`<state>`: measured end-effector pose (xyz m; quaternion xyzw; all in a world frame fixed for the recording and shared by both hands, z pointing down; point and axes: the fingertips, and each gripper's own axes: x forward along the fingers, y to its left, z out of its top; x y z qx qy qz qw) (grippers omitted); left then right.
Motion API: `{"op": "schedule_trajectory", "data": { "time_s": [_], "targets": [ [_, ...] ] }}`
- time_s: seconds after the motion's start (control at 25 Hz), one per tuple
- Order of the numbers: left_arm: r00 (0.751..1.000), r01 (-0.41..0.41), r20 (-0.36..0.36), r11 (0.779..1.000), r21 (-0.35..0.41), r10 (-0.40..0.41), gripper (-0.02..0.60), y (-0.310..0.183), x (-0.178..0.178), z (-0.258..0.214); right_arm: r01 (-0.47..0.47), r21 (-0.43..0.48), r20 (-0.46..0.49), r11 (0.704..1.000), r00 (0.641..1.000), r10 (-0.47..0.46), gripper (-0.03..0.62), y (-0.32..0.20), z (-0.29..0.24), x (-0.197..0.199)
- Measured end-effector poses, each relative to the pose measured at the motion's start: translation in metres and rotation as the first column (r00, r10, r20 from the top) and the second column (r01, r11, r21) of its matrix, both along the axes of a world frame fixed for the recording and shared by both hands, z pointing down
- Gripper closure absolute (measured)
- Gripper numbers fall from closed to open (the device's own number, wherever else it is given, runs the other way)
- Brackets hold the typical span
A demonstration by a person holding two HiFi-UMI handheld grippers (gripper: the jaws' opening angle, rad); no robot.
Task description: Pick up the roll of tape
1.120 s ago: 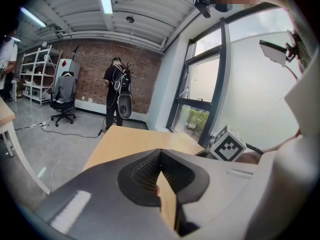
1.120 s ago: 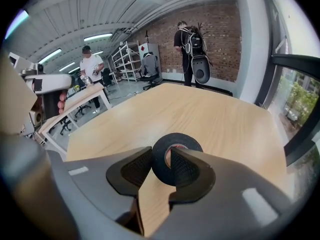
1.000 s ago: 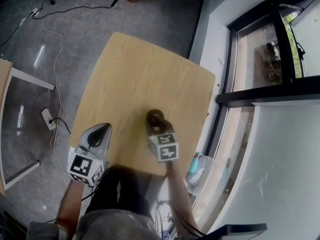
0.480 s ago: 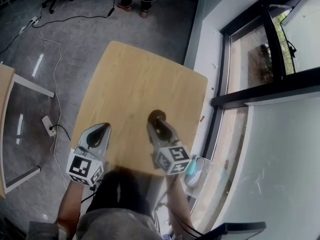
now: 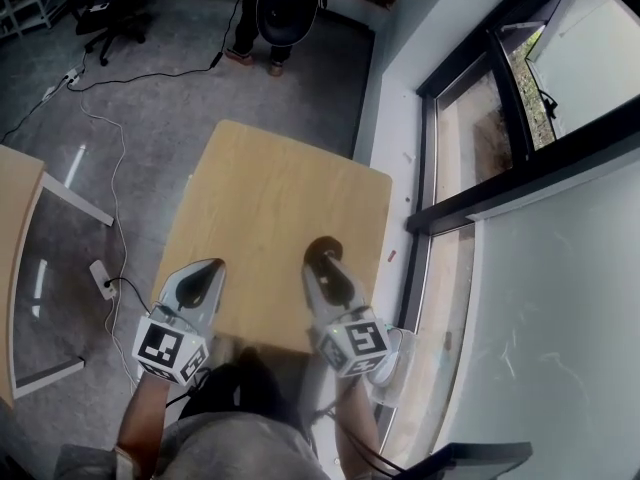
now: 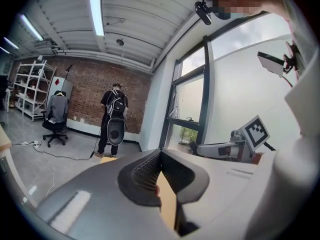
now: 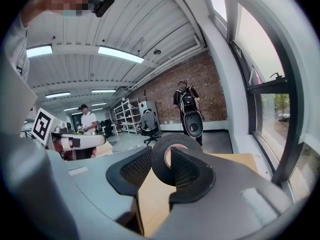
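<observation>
The black roll of tape (image 5: 320, 248) sits between the jaws of my right gripper (image 5: 325, 268), lifted off the wooden table (image 5: 270, 198). In the right gripper view the roll (image 7: 159, 168) stands on edge between the ribbed pads, and my right gripper (image 7: 167, 156) is shut on it, with the table (image 7: 235, 159) behind. My left gripper (image 5: 200, 283) hovers over the table's near left corner, its jaw tips together and nothing held. The left gripper view shows the left gripper (image 6: 160, 154) with its tips touching and the right gripper (image 6: 235, 146) off to the right.
A person with a backpack (image 5: 280, 8) stands beyond the table's far end. Cables and a power strip (image 5: 100, 278) lie on the floor at the left, beside another table (image 5: 15, 218). A window wall (image 5: 480, 168) runs along the right.
Both grippers have risen, the right one carrying the tape up off the table and levelling out. The camera now shows more of the room ahead.
</observation>
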<state>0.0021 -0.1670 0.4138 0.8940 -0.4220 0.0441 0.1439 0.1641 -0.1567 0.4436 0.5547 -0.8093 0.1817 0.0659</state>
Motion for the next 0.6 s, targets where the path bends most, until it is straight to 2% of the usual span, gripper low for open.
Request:
{"op": "schedule_trajectory", "data": {
  "time_s": [0.16, 0.36, 0.6],
  "targets": [
    [1.000, 0.004, -0.021, 0.999, 0.046, -0.003, 0.581, 0.013, -0.005, -0.032, -0.006, 0.049, -0.012, 0.999, 1.000, 0.006, 0.462, 0.019, -0.031, -0.006],
    [1.000, -0.009, -0.027, 0.996, 0.091, 0.012, 0.581, 0.026, -0.009, -0.054, -0.045, 0.114, 0.042, 0.992, 0.998, 0.040, 0.461, 0.041, -0.063, -0.013],
    [0.999, -0.027, -0.039, 0.989, 0.146, 0.033, 0.581, 0.040, -0.017, -0.085, -0.068, 0.174, 0.030, 0.982, 0.998, 0.063, 0.462, 0.062, -0.087, -0.015]
  ]
}}
